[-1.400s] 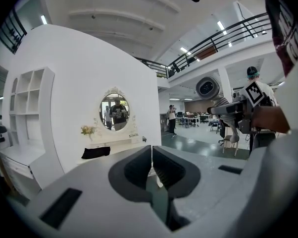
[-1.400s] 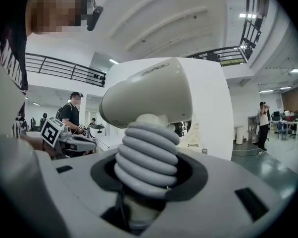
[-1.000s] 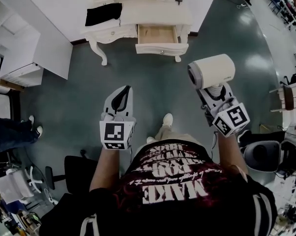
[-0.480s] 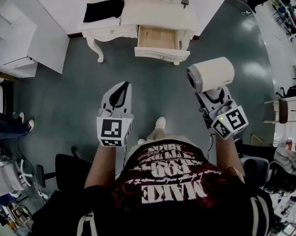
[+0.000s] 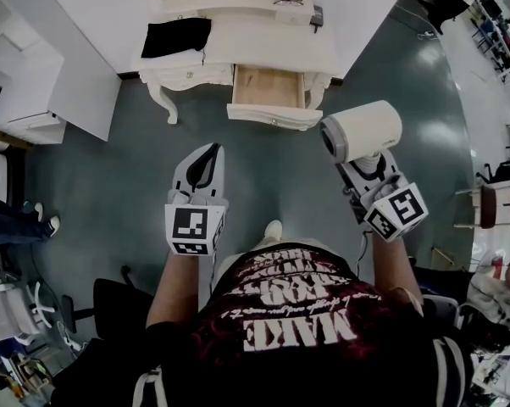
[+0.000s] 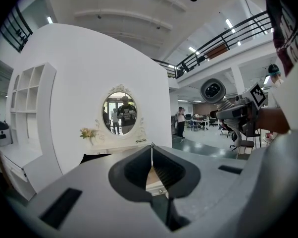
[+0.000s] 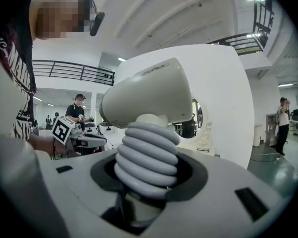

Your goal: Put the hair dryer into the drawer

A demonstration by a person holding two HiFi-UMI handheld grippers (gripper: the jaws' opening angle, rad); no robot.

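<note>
One hair dryer (image 5: pixel 367 130): it stood in my right gripper (image 7: pixel 146 170), ribbed handle between the jaws, cream barrel above them.
Right gripper: my jaws were partly spread and clamped on that handle.
Left gripper (image 6: pixel 152 150): my jaws were together, with nothing between them.
Drawer (image 5: pixel 270 115): open, ahead of both tips, well apart from them.

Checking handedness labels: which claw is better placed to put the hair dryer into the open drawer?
Right. The right claw grips the hair dryer by its handle, and the drawer stands open ahead. The left claw is shut and empty.
</note>
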